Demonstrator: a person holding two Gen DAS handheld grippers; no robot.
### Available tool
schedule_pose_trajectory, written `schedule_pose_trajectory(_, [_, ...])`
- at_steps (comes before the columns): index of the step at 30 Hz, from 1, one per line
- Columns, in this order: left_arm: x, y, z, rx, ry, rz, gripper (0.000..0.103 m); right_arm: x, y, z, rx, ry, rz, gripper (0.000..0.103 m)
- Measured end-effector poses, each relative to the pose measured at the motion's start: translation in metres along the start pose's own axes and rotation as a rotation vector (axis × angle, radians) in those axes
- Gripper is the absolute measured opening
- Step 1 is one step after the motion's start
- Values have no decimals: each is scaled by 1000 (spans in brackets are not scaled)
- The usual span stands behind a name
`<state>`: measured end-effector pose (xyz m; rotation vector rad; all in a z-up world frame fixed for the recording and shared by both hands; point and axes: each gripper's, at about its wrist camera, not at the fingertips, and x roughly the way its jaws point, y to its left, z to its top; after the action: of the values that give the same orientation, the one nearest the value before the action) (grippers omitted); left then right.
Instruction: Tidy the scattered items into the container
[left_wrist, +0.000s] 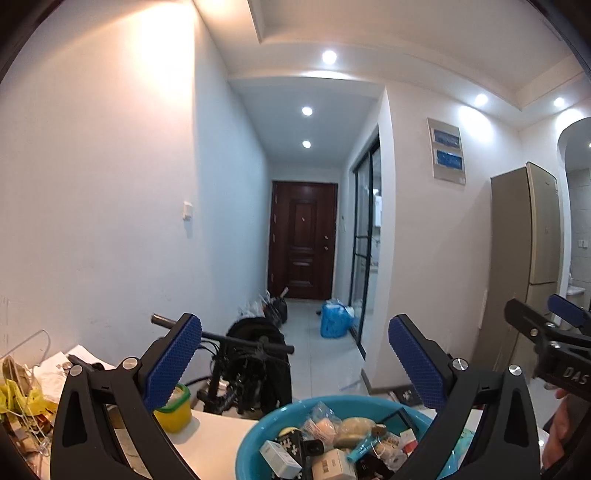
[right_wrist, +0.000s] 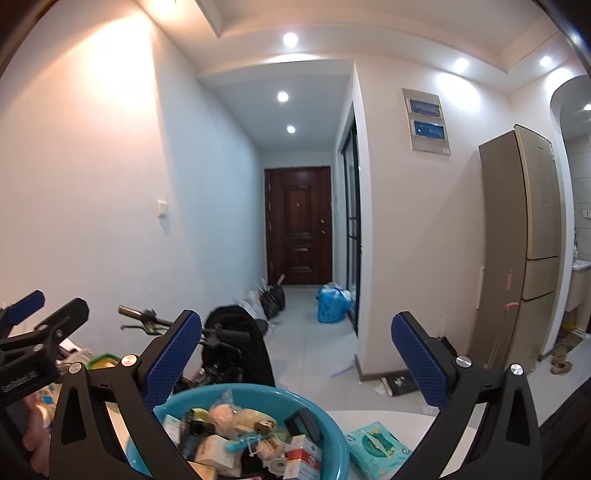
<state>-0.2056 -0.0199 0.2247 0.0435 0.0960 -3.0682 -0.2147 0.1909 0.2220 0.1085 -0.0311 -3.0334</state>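
Observation:
A blue plastic basin (left_wrist: 255, 439) sits on the white table, filled with several small boxes, packets and tubes; it also shows in the right wrist view (right_wrist: 332, 432). My left gripper (left_wrist: 295, 354) is open and empty, held above the basin. My right gripper (right_wrist: 297, 354) is open and empty, also above the basin, and it shows at the right edge of the left wrist view (left_wrist: 546, 321). A teal tissue pack (right_wrist: 376, 448) lies on the table right of the basin.
A yellow jar (left_wrist: 173, 408) stands on the table left of the basin, beside a pile of papers and yellow bags (left_wrist: 26, 391). A bicycle (left_wrist: 243, 365) leans behind the table. A fridge (right_wrist: 524, 251) stands at the right. Bags (right_wrist: 332, 302) lie in the hallway.

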Motion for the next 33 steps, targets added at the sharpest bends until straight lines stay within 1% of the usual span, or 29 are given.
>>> schedule_pose_trajectory(3, [-15, 4, 5, -20, -54, 14, 103, -15, 0, 5, 10, -44, 7, 102])
schedule_pose_trajectory(6, [-33, 10, 9, -68, -107, 11, 103, -29, -2, 9, 20, -79, 13, 102])
schedule_pose_trajectory(10, [-52, 18, 16, -102, -124, -6, 103, -45, -4, 13, 43, -123, 25, 103])
schedule_pose_trajectory(14, [-66, 22, 20, -116, -147, -16, 103, -62, -5, 17, 46, -168, 30, 103])
schedule_pose_trajectory(18, [-78, 21, 23, -101, -159, -22, 103, -78, -3, 19, 37, -207, 36, 103])
schedule_pose_trajectory(20, [-82, 17, 24, -77, -164, -31, 103, -85, -3, 20, 34, -221, 45, 103])
schedule_pose_trajectory(23, [-90, 11, 23, -47, -177, -24, 103, -94, 1, 21, 20, -239, 60, 103])
schedule_pose_trajectory(29, [-108, 5, 21, -34, -211, -34, 103, -106, 9, 19, -9, -273, 43, 103])
schedule_pose_trajectory(33, [-120, 7, 21, -32, -249, -26, 103, -114, 6, 19, 14, -294, 58, 103])
